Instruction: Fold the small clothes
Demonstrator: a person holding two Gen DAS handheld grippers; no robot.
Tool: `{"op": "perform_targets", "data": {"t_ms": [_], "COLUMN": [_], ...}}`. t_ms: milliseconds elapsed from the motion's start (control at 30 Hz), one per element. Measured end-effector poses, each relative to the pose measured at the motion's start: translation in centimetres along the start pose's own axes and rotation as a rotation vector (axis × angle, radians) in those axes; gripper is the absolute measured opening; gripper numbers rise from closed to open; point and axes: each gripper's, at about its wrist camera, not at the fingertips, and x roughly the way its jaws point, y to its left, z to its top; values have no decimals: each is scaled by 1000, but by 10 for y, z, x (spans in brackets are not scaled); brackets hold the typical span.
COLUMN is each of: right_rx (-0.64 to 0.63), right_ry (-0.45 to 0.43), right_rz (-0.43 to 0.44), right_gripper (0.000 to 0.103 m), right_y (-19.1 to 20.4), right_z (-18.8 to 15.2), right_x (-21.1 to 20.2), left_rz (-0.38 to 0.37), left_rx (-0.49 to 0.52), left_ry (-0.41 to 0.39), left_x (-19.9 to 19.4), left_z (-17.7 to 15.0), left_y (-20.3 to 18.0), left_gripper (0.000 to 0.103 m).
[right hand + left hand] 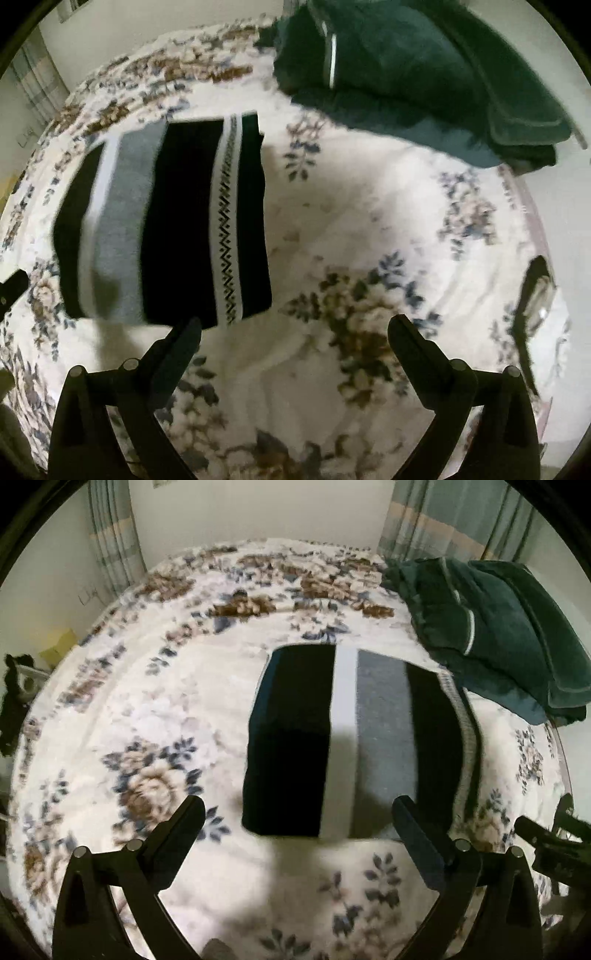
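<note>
A folded striped garment (347,746) in black, white and grey lies flat on the floral bedspread (155,716). In the right wrist view the same garment (177,229) shows a zigzag-patterned white band along its right side. My left gripper (299,808) hangs open above the garment's near edge, nothing between its fingers. My right gripper (295,328) stands open over bare bedspread (369,229), just right of the garment's near corner, holding nothing. The other gripper's dark body (546,838) peeks in at the left wrist view's right edge.
A pile of dark green clothing (495,635) sits at the bed's far right corner; it also fills the top of the right wrist view (413,74). A dark object with a clear part (535,295) lies near the bed's right edge. Curtains (443,520) and a wall stand behind.
</note>
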Motion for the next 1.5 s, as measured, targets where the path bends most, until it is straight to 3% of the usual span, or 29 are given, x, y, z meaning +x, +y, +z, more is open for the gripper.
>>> {"op": "perform_targets", "data": {"t_ms": [500,900,1200,1500], "right_rx": [-20,-47,-49,-55], "right_ry": [-245,-450,-514,-526], "right_rz": [14,46,64,78], "right_gripper": [102,102,102,102], "right_y": [-40,-67,-84,-94], "right_z": [-66,-152,-197,-214], "right_x": [-267,-456,-523,-539], "left_rz": [53,67,64,97], "left_rx": [15,-28,-23,-14], "left_ry": [-196,-313,-343,-366], "left_x": [-247,-393,-440,-457], "left_z": [-42,-89,-121,-135], "left_y": [-47,-58,-66,-71], "left_gripper": [103,103,103,103]}}
